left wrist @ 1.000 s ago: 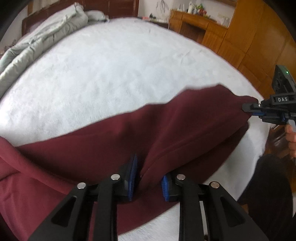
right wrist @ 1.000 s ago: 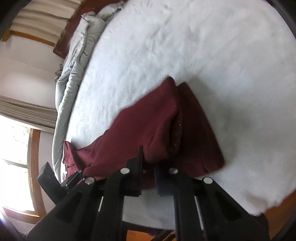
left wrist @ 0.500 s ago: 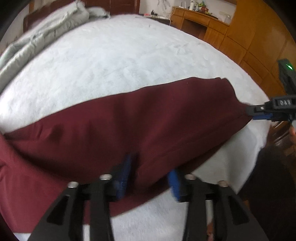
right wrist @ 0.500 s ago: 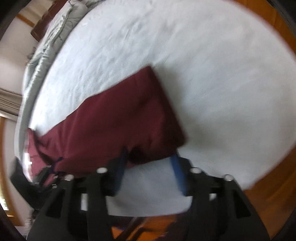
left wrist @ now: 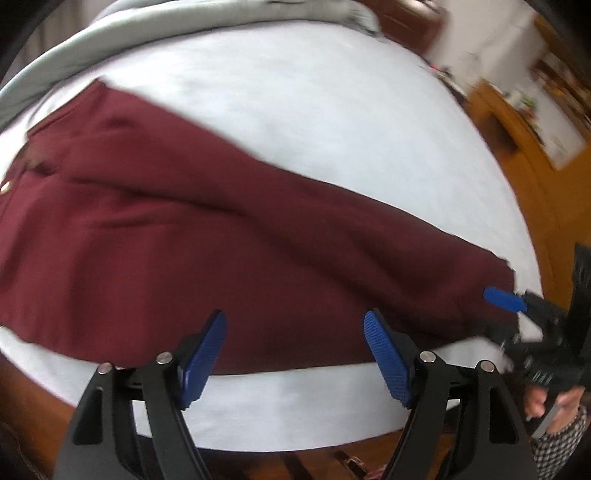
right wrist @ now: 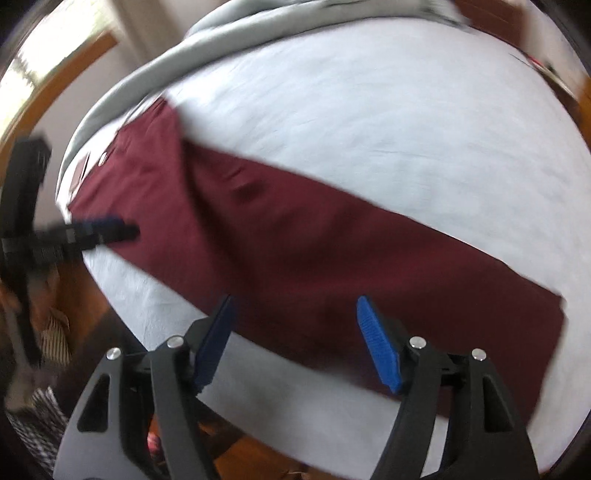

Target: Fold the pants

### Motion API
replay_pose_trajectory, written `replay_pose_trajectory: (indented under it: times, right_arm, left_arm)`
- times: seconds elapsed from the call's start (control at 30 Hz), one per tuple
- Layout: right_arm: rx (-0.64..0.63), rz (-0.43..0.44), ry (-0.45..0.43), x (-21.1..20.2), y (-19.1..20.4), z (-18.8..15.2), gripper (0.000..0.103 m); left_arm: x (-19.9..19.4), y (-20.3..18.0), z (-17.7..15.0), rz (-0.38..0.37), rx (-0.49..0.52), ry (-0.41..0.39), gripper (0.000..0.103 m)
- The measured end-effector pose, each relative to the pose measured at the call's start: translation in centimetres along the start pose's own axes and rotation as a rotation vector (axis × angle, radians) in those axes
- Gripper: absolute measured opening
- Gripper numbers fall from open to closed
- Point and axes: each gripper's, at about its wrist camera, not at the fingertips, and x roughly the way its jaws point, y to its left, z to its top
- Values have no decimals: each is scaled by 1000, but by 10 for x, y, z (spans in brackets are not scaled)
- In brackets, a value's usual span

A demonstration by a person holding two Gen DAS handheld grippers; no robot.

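Dark red pants point(left wrist: 229, 251) lie flat and lengthwise across the white bed point(left wrist: 332, 129), waistband at the left and cuffs at the right; they also show in the right wrist view point(right wrist: 314, 251). My left gripper point(left wrist: 295, 354) is open and empty, just above the pants' near edge. My right gripper point(right wrist: 295, 339) is open and empty, over the near edge toward the cuffs. The right gripper shows at the right of the left wrist view point(left wrist: 517, 310); the left gripper shows at the left of the right wrist view point(right wrist: 107, 229).
A grey duvet point(left wrist: 184, 22) lies bunched along the bed's far side, also in the right wrist view point(right wrist: 258, 26). Wooden cabinets point(left wrist: 517, 122) stand at the right. Wooden floor point(right wrist: 251, 454) runs along the bed's near edge.
Both grippers let go of the pants and opened wide. The pants now lie flat on the bed. Both grippers pulled back toward the near edge.
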Motion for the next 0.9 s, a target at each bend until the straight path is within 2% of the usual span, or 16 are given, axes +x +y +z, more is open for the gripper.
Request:
replay_pose_trajectory:
  times: [0.1, 0.2, 0.23, 0.3, 0.33, 0.37, 0.4, 0.43, 0.5, 0.7, 0.9]
  right_arm:
    - [-52, 59, 43, 24, 23, 10, 68]
    - [-114, 27, 81, 48, 43, 22, 68]
    - [-123, 15, 94, 51, 40, 21, 64]
    - [-126, -8, 121, 64, 39, 19, 49]
    - [-112, -79, 178, 66, 41, 19, 37]
    - [-115, -85, 174, 65, 41, 19, 19]
    - [-113, -67, 166, 63, 39, 21, 9]
    - [-91, -34, 168, 59, 37, 22, 9]
    - [-94, -22, 156, 51, 41, 19, 9]
    - [-138, -70, 163, 65, 56, 3, 11]
    - [-72, -18, 158, 63, 46, 6, 13]
  left_arm:
    - [-1, 20, 5, 8, -66, -3, 78]
    - [7, 36, 12, -13, -126, 12, 78]
    - [8, 39, 15, -21, -137, 14, 78]
    - [13, 43, 16, -29, -155, 24, 78]
    - [16, 44, 18, -34, -161, 30, 78]
    - [16, 47, 20, -38, -164, 32, 78]
    - [17, 47, 22, -38, -163, 33, 78]
    - [18, 47, 26, -35, -160, 35, 78]
    - [17, 47, 36, -21, -152, 36, 78]
    - [19, 54, 95, 70, -167, 26, 79]
    - [61, 60, 175, 221, -179, 162, 79]
